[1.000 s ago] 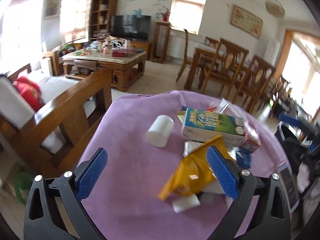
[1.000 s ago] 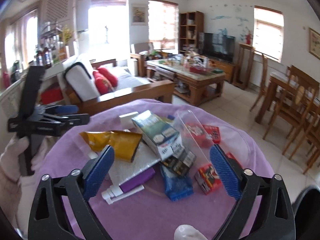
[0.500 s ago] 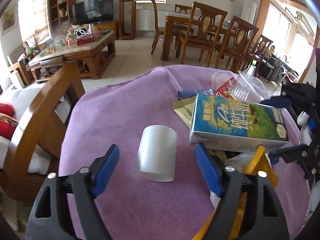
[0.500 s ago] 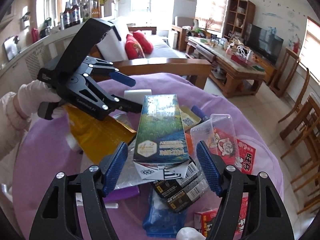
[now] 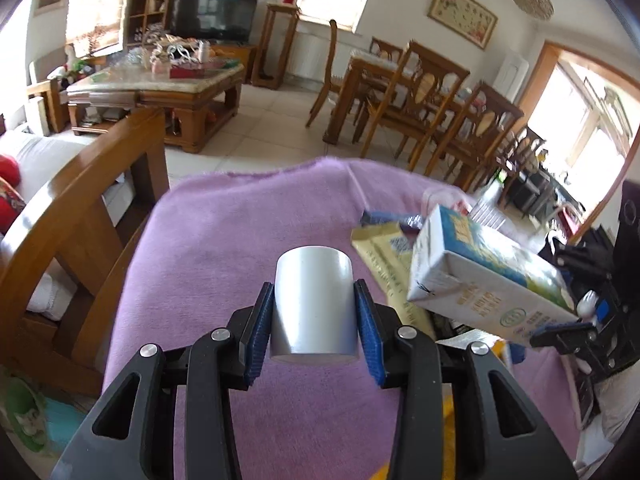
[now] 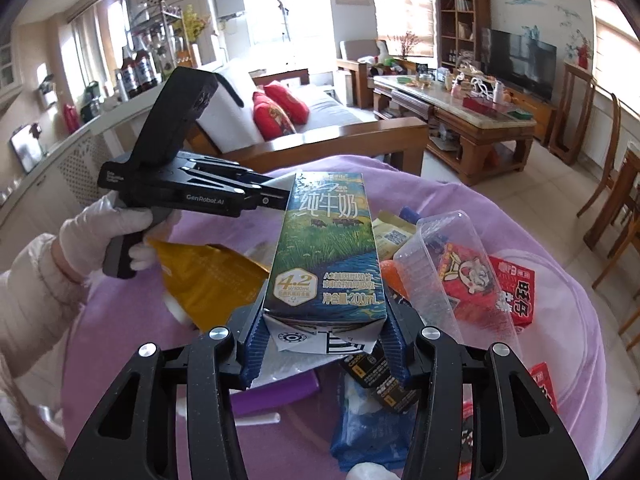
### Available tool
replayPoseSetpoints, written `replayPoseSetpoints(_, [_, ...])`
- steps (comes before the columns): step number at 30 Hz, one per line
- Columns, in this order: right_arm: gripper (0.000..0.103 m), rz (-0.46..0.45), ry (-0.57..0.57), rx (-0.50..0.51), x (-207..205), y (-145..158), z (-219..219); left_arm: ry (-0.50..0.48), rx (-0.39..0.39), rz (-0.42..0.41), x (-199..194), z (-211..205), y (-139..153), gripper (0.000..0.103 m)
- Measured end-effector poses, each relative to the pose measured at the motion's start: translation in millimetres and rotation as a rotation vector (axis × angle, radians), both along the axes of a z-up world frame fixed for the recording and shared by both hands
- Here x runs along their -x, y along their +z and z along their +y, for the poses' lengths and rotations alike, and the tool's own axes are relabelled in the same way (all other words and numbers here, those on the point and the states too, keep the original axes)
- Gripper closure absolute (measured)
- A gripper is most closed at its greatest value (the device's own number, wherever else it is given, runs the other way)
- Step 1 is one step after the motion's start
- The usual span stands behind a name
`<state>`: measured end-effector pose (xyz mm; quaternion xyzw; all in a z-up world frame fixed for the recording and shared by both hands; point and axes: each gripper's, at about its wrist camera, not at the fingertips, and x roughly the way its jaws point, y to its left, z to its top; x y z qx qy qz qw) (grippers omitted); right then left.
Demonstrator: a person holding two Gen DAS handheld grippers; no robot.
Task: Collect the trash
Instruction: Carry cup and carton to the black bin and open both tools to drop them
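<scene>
My left gripper (image 5: 315, 326) is shut on a white paper cup (image 5: 314, 304) lying on its side over the purple tablecloth (image 5: 224, 240). My right gripper (image 6: 325, 334) is shut on the base of a blue-green milk carton (image 6: 326, 252), held tilted above the trash pile. The carton also shows in the left wrist view (image 5: 488, 276), lifted at the right. In the right wrist view the left gripper's black body (image 6: 188, 192) sits behind the carton, its tips hidden.
Trash lies on the round table: a yellow pouch (image 6: 208, 280), a clear plastic tray (image 6: 452, 264), red snack boxes (image 6: 508, 292), a blue wrapper (image 6: 372, 428), a purple item (image 6: 272, 394). A wooden sofa frame (image 5: 80, 208) stands at the left, dining chairs (image 5: 424, 100) beyond.
My left gripper closed on the white cup. My right gripper closed on the milk carton and lifted it off the pile.
</scene>
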<state>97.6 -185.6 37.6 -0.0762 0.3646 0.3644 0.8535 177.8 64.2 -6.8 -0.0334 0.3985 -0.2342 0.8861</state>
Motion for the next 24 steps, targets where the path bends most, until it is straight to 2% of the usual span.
replayPoseSetpoints(4, [0.054, 0.012, -0.047, -0.158, 19, 27, -33, 0.026, 0.054, -0.094, 36, 0, 35, 0.063])
replayPoseSetpoints(6, [0.054, 0.013, -0.093, -0.248, 34, 39, -65, 0.016, 0.086, -0.128, 55, -8, 51, 0.063])
replayPoseSetpoints(10, [0.054, -0.015, -0.198, -0.354, 75, 59, -128, -0.041, 0.138, -0.166, 90, -48, 73, 0.063])
replayPoseSetpoints(14, [0.054, -0.069, -0.338, -0.347, 120, 67, -202, -0.132, 0.185, -0.155, 111, -110, 83, 0.063])
replayPoseSetpoints(16, [0.054, -0.08, -0.423, -0.343, 145, 64, -248, -0.197, 0.194, -0.151, 121, -156, 84, 0.063])
replayPoseSetpoints(20, [0.054, -0.079, -0.606, -0.305, 189, 45, -336, -0.324, 0.206, -0.092, 128, -243, 74, 0.063])
replayPoseSetpoints(24, [0.054, -0.047, -0.795, -0.234, 230, 7, -416, -0.444, 0.205, -0.013, 132, -335, 54, 0.063])
